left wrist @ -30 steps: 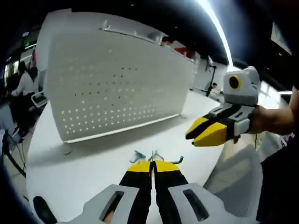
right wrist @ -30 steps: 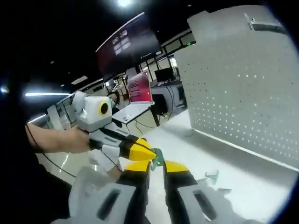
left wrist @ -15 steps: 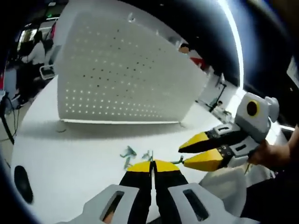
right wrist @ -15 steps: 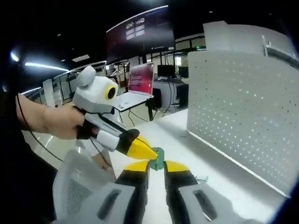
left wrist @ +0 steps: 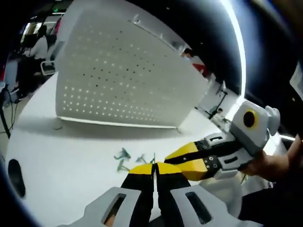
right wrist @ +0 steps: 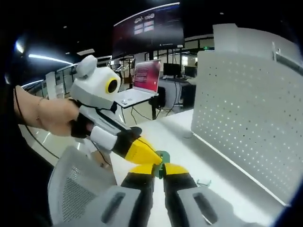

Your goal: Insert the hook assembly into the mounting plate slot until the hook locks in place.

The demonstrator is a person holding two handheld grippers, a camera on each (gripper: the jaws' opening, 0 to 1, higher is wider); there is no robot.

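Observation:
A small green hook [right wrist: 164,157] sits where the two grippers' tips meet above the white table [left wrist: 71,156]. My right gripper [right wrist: 159,169] is shut on it from below. My left gripper [right wrist: 154,160] comes in from the left, shut, with its yellow tip on the same hook. In the left gripper view my left gripper [left wrist: 154,165] is shut with a thin bit of the hook [left wrist: 154,157] poking out, and the right gripper [left wrist: 166,160] closes in from the right. The white perforated mounting plate [left wrist: 118,80] [right wrist: 251,118] stands upright on the table beyond both.
Loose green hooks [left wrist: 121,156] lie on the table before the plate, and another one [right wrist: 203,182] lies near my right jaws. A grey mesh chair back [right wrist: 71,184] is low on the left. A laptop [right wrist: 142,80] and desks stand behind.
The right gripper's jaws, apart half a second ago, have closed around the hook at the left gripper's tip. Both grippers have drawn closer together.

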